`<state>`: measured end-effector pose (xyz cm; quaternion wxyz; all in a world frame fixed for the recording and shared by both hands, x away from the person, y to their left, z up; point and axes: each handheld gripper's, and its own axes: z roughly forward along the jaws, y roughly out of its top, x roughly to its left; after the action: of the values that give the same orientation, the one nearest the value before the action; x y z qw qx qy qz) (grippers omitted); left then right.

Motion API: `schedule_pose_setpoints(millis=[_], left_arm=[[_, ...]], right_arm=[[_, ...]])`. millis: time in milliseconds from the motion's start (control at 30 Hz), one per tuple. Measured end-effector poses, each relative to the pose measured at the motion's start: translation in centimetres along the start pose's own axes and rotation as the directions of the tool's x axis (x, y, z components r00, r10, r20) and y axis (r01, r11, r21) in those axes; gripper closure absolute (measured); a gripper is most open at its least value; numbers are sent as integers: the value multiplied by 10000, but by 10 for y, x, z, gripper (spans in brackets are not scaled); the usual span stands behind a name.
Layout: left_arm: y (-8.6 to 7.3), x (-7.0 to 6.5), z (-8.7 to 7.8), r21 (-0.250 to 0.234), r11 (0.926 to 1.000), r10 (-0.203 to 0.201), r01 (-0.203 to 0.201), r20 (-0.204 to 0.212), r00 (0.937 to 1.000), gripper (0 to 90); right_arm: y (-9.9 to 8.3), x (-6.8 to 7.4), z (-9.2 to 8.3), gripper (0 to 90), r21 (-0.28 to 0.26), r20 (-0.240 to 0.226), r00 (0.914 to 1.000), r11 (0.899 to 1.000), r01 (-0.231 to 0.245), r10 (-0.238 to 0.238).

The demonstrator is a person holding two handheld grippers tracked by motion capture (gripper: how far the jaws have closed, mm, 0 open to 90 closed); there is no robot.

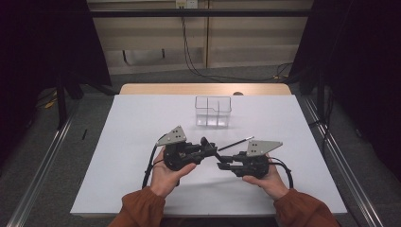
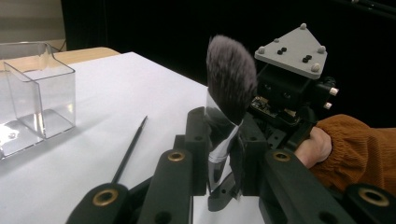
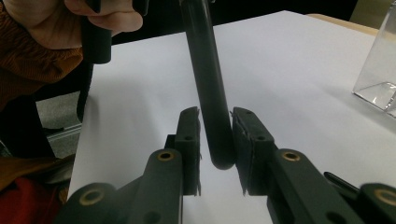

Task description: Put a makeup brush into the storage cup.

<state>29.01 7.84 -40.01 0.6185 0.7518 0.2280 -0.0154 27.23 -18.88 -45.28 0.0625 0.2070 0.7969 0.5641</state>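
Handover under way: left gripper (image 2: 219, 154) jaws pinch the dark-bristled makeup brush's (image 2: 229, 84) silver ferrule; right gripper (image 3: 215, 154) jaws stand slightly spread around its black handle. Next, probably into the clear plastic organiser (image 1: 213, 111).

Makeup brush (image 2: 231, 84): fluffy dark bristles, shiny silver ferrule, black handle; tilted above the table.

A soft-bristled brush (image 2: 231, 79) with a glossy ferrule, clear plastic box (image 1: 213, 111), matt white table (image 1: 137, 127)

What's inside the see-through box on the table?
The clear box looks empty: through its walls you see only its dividers and the white table. Its far compartments are blurry with reflections, so something tiny in there couldn't be ruled out.
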Motion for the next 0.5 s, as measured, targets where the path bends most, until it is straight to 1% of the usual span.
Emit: schedule_pose_setpoints(millis=[67,133,167,367,433,500], left_arm=[[0,1,-1,-50,10000,-52,52,-40,10000,788],[1,1,-2,-69,10000,-41,41,-66,10000,788],[1,1,-3,-109,9999,-95,94,-58,9999,788],[4,2,-7,-199,9998,-70,68,-91,9999,788],[5,3,-9,-202,9998,-51,49,-110,9999,788],[5,3,-11,-208,9998,-46,43,-171,9998,788]], right_arm=[[0,0,0,691,-18,-2,10000,10000,-26,26],[0,0,-1,683,-41,3,10000,10000,-44,44],[0,-1,-1,660,-43,17,10000,10000,-56,56],[2,-2,-5,525,-161,-60,9998,9996,-212,211],[2,-2,-6,500,-220,-74,9998,9995,-211,210],[2,-2,-7,439,-238,-33,9997,9994,-251,251]])
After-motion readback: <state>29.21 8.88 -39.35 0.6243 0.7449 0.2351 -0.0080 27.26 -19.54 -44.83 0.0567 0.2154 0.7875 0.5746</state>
